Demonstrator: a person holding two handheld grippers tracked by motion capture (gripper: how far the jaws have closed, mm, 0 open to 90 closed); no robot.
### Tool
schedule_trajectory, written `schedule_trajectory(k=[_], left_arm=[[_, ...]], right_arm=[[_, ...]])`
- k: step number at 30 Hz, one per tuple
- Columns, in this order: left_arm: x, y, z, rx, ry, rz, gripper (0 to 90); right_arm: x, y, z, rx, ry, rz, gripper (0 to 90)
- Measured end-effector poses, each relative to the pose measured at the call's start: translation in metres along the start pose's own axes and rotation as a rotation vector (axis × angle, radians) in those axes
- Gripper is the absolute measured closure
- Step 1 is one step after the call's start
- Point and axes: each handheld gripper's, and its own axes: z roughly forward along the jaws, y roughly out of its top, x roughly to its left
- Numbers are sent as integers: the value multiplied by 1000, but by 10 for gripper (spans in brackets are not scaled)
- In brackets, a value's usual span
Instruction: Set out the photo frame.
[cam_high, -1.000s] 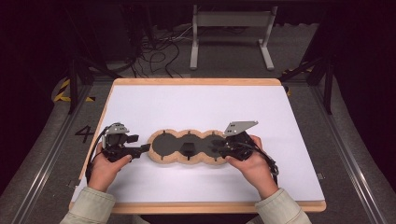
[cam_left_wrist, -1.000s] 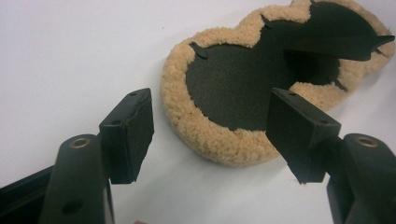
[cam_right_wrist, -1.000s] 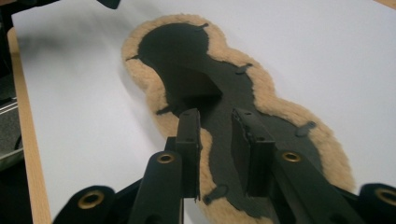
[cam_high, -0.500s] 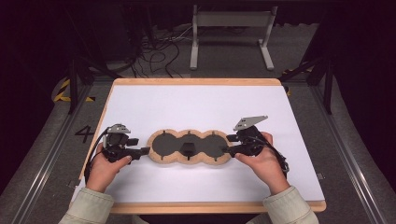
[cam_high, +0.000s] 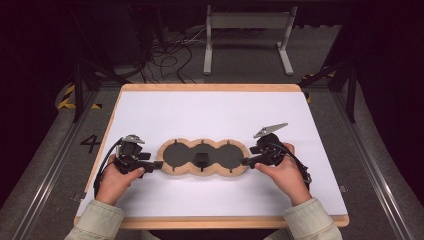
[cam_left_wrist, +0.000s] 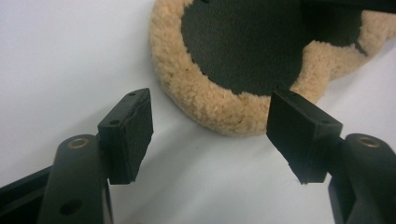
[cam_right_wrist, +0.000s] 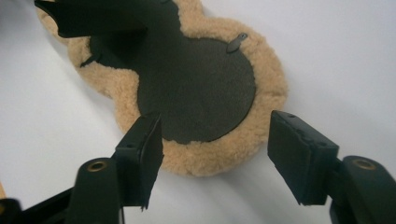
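A tan fleece pad (cam_high: 202, 172) with three round lobes and black centres lies flat on the white table top (cam_high: 210, 112). My left gripper (cam_high: 156, 164) rests at its left end with the jaws wide apart. In the left gripper view the left gripper (cam_left_wrist: 210, 126) has the fleece rim (cam_left_wrist: 205, 105) just ahead of its pads, not touching. My right gripper (cam_high: 246, 161) is at the pad's right end, open. In the right gripper view the right gripper (cam_right_wrist: 217, 140) straddles the fleece edge (cam_right_wrist: 201, 161) of the end lobe without gripping it.
The table has a wooden border (cam_high: 210, 87) and a front edge near my forearms. Behind it stand a metal frame (cam_high: 247, 35) and loose cables (cam_high: 165, 55) on the floor. A small black tab (cam_high: 201, 160) sits on the pad's middle lobe.
My right hand and gripper have drawn a little to the right, towards the pad's right end. The left gripper and the pad have stayed put.
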Motion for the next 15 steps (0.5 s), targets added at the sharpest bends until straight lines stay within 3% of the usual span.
schedule_trajectory(k=[7, 15], left_arm=[[5, -2, 8, 33, -40, -35, 255], [6, 0, 20, 59, -74, -43, 200]], right_arm=[[-6, -6, 14, 75, 36, 31, 265], [-8, -9, 25, 130, 79, 60, 206]])
